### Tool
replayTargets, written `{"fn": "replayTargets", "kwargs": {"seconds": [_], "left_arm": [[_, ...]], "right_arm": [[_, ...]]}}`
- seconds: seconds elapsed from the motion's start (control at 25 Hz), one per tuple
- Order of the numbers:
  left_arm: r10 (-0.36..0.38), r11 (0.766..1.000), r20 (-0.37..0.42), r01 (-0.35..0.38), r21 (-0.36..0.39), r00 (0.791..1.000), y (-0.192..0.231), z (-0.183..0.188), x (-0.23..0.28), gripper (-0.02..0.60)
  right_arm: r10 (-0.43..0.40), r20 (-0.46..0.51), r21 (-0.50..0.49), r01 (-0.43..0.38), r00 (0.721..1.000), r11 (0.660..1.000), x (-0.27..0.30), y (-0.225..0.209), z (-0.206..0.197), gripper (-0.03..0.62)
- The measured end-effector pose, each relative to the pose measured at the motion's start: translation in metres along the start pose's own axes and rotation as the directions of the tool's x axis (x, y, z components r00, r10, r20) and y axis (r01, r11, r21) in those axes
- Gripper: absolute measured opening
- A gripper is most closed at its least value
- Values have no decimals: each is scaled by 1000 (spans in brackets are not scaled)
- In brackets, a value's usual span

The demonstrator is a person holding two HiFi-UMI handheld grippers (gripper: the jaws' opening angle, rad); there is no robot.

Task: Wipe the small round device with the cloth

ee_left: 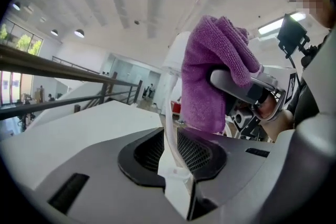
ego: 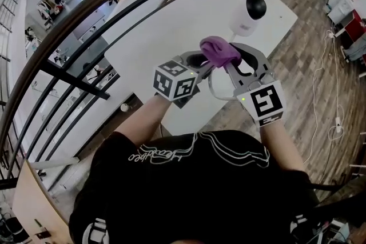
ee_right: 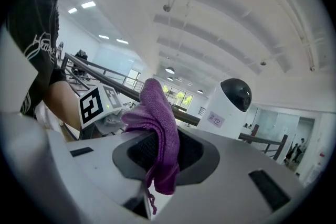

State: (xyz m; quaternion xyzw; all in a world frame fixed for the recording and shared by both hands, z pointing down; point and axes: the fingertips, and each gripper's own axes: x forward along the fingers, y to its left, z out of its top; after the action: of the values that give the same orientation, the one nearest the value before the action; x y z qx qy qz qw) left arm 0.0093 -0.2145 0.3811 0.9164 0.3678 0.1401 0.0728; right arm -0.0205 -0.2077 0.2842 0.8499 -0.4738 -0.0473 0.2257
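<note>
The small round device [ego: 250, 11] is white with a black dome and stands on the far part of the white table [ego: 166, 26]. It also shows in the right gripper view, where the device [ee_right: 230, 107] is beyond the jaws to the right. My right gripper [ego: 227, 61] is shut on a folded purple cloth [ego: 219, 50], held in the air short of the device; the cloth [ee_right: 160, 134] hangs over the jaws. My left gripper [ego: 197, 61], close beside it, is shut on a thin white cable [ee_left: 169, 128] that runs up behind the cloth [ee_left: 210, 81].
A dark metal railing [ego: 86, 8] curves along the left side of the table, with a drop to a lower floor beyond. Wooden floor with loose white cords [ego: 326, 83] lies to the right. The left gripper's marker cube [ee_right: 97, 105] sits close to the right jaws.
</note>
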Motion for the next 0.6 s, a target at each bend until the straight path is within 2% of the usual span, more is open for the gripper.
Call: {"fn": "replayTargets", "kwargs": {"seconds": [0.2, 0.28, 0.36, 0.6], "left_arm": [[159, 987, 77, -156, -48, 984, -13, 9, -43, 71], [176, 982, 96, -168, -81, 980, -35, 10, -58, 57], [174, 982, 119, -163, -100, 978, -68, 9, -67, 11], [221, 968, 230, -184, -169, 948, -180, 1, -77, 8]], "right_arm": [[84, 94, 134, -96, 992, 986, -32, -1, 6, 66], [119, 128, 164, -140, 985, 977, -52, 3, 7, 66], [152, 160, 174, -179, 975, 968, -78, 7, 6, 67], [223, 217, 222, -271, 950, 937, -176, 15, -17, 66]]}}
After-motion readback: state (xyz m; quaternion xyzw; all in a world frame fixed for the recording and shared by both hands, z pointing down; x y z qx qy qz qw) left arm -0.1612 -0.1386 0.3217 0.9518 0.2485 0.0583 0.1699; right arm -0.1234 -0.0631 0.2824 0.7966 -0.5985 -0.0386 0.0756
